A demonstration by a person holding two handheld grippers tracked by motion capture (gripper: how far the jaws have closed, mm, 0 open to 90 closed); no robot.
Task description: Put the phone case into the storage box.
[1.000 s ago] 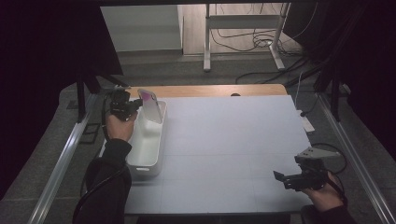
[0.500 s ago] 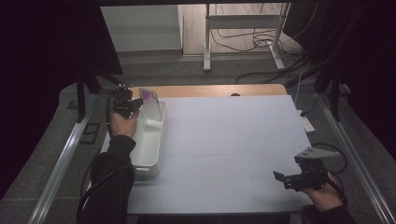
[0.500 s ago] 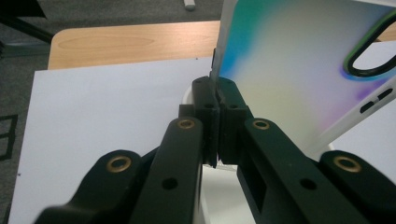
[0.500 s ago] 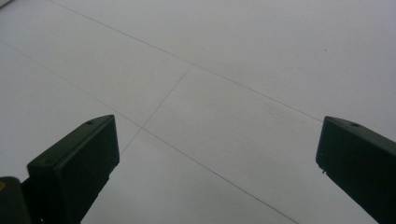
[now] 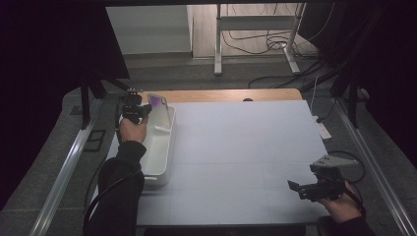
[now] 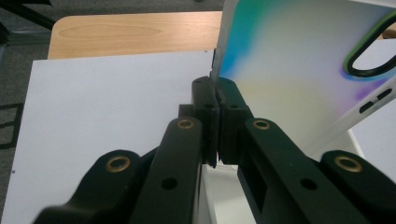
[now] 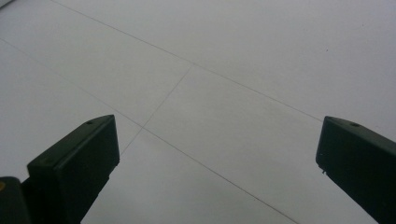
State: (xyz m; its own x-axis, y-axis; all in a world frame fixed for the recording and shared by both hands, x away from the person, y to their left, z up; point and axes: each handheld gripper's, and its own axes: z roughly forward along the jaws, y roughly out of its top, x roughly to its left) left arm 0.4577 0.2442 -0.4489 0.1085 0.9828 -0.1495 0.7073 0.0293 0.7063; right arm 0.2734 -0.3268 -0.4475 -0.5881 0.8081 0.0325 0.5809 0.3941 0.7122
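Clamped tight, our left gripper [image 5: 140, 109] holds a thin iridescent board [image 5: 159, 106] by its edge; in the left gripper view the two black jaws meet on the white rim of the board [image 6: 299, 70], whose face shades from teal through pale yellow to violet and carries a dark-rimmed handle slot near one corner. We see the board standing almost upright over the far end of the white tray [image 5: 156, 152], which lies along the left side of the white table [image 5: 246, 147]. Whether the board's lower edge touches the tray we cannot tell.

Against the frame of a second ago, our left hand [image 5: 132, 129] has carried the gripper and the board a little way toward the far end of the tray and slightly lower; the board's tilt looks much the same. The grip has not changed over that second.

Our right gripper [image 5: 311, 188] rests near the table's front right corner, well apart from the tray, its jaws spread wide with only the bare table surface [image 7: 210, 93] between them. It sits where it sat in the earlier frames.
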